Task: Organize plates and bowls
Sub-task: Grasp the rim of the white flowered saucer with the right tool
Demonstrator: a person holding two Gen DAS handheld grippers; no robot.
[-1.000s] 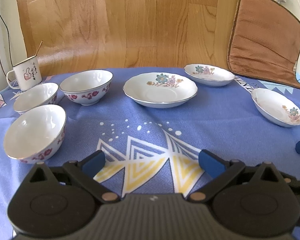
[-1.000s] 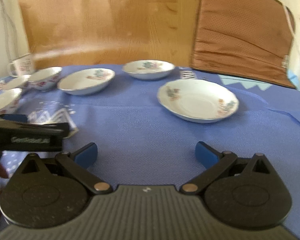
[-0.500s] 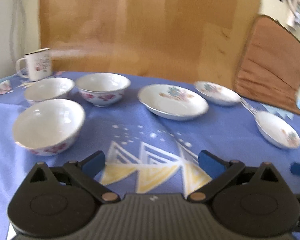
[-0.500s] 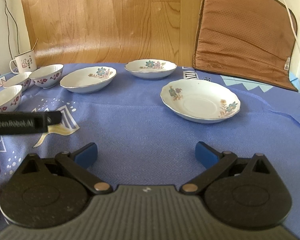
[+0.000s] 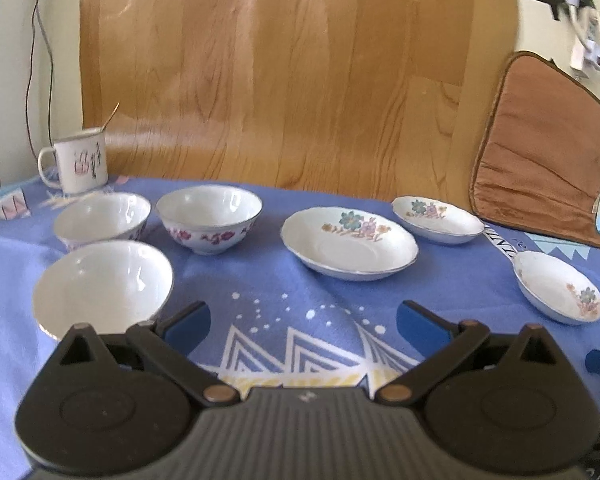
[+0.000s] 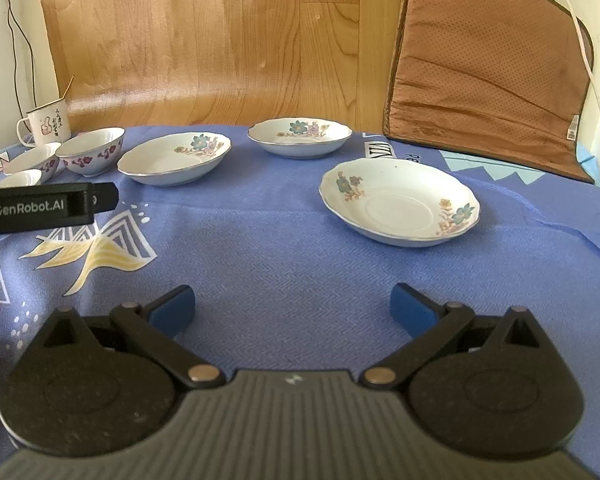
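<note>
- At the far left of the left wrist view I see an enamel mug (image 5: 80,164) on the blue tablecloth (image 5: 268,292), with three bowls clustered just in front of it: the rear-left bowl (image 5: 102,218), the flowered bowl (image 5: 209,218) and the near bowl (image 5: 102,284).
- My left gripper (image 5: 302,320) hangs with its jaws spread wide and nothing between them. The near bowl sits just beyond the left fingertip, off to the left of the gap, not inside it.
- Risk here, as I judge it: the left finger is so close to that bowl's rim that a forward push could knock or tip it into the bowl behind. I would need to shift left before closing.
- Middle of that view holds the large plate (image 5: 350,248); further right lie a small dish (image 5: 438,220) and, near the right edge, another plate (image 5: 558,286).
- In the right wrist view, the left gripper's body crosses the left edge, so the two tools are close; swinging either one sideways could make them collide.
- My right gripper (image 6: 292,308) is also spread and empty. The nearest plate (image 6: 400,204) lies ahead and right of the gap, well apart from the fingertips.
- These glazed rims look slick and shallow; a pinch taken too near the edge could slip, I think.
- A brown cushion (image 6: 488,68) leans at the upper right.
</note>
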